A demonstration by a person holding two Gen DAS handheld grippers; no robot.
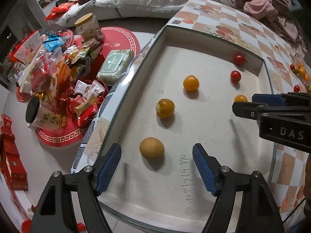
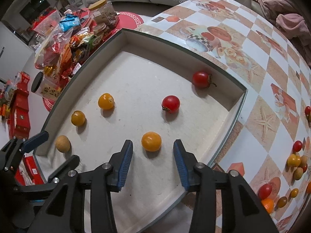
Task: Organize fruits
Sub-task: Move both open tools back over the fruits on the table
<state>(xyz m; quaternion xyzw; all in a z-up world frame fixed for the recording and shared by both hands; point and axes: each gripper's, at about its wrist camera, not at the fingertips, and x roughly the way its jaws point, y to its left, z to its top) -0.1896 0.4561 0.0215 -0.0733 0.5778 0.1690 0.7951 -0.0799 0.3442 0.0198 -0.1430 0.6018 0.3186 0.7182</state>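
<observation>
A shallow white tray (image 1: 194,203) (image 2: 151,203) lies on the patterned table. In it lie a brown round fruit (image 1: 152,148) (image 2: 62,143), three yellow tomatoes (image 1: 165,108) (image 1: 191,83) (image 2: 151,141) and two red tomatoes (image 2: 170,102) (image 2: 201,79). My left gripper (image 1: 157,169) is open and empty, its fingers either side of the brown fruit, just short of it. My right gripper (image 2: 153,164) is open and empty, just short of the nearest yellow tomato. It also shows in the left wrist view (image 1: 243,106), next to that tomato (image 1: 240,98).
Loose red, yellow and brown fruits (image 2: 295,163) lie on the table (image 2: 262,116) right of the tray. Left of the table, snack bags and jars (image 1: 58,77) crowd a red mat on the floor. A sofa and pink cloth (image 1: 262,2) lie behind.
</observation>
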